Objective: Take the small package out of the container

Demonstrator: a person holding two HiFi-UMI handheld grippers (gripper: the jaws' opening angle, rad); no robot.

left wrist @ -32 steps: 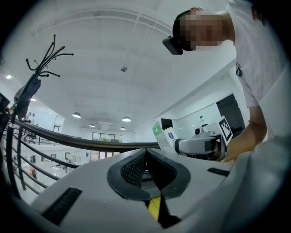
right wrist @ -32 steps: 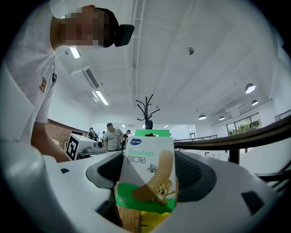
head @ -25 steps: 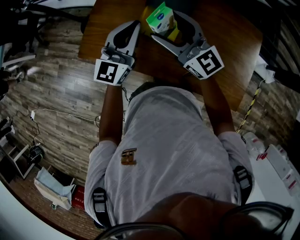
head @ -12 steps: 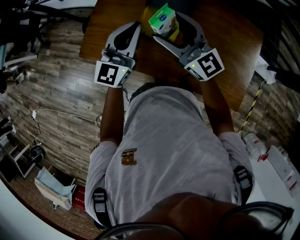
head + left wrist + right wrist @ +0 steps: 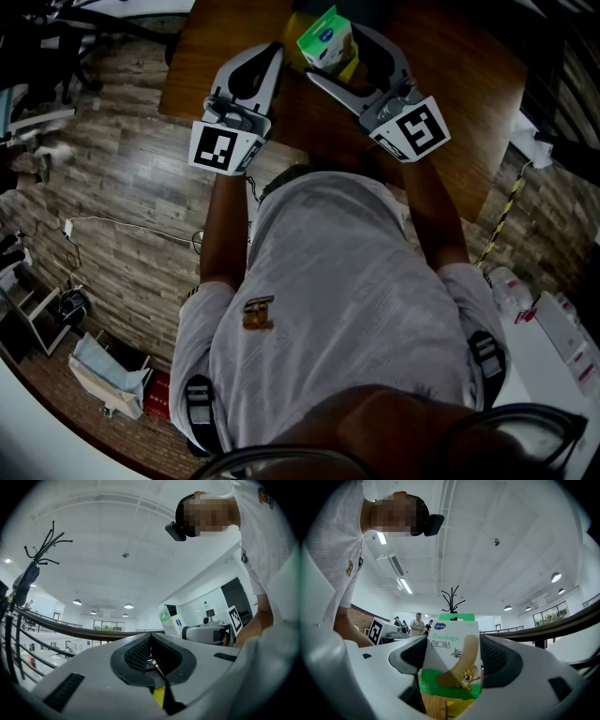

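Note:
My right gripper [image 5: 331,51] is shut on the small package [image 5: 324,37], a white and green bandage box. It holds the box above a yellow container [image 5: 349,67] at the far edge of the wooden table [image 5: 450,84]. In the right gripper view the box [image 5: 452,660] stands upright between the pads, with a bit of yellow [image 5: 457,710] below it. My left gripper [image 5: 277,49] is just left of the box, its tips together. In the left gripper view its jaws [image 5: 150,636] meet at the tip and a scrap of yellow [image 5: 159,695] shows behind them. The box [image 5: 168,619] also appears there, off to the right.
The table stands on a wood-plank floor [image 5: 122,187] with a white cable [image 5: 122,225] lying on it. A coat stand [image 5: 452,597] and several people [image 5: 416,620] are in the room's background. A railing [image 5: 28,620] crosses the left gripper view.
The right gripper and the box have shifted slightly to the right and away. The left gripper has hardly moved.

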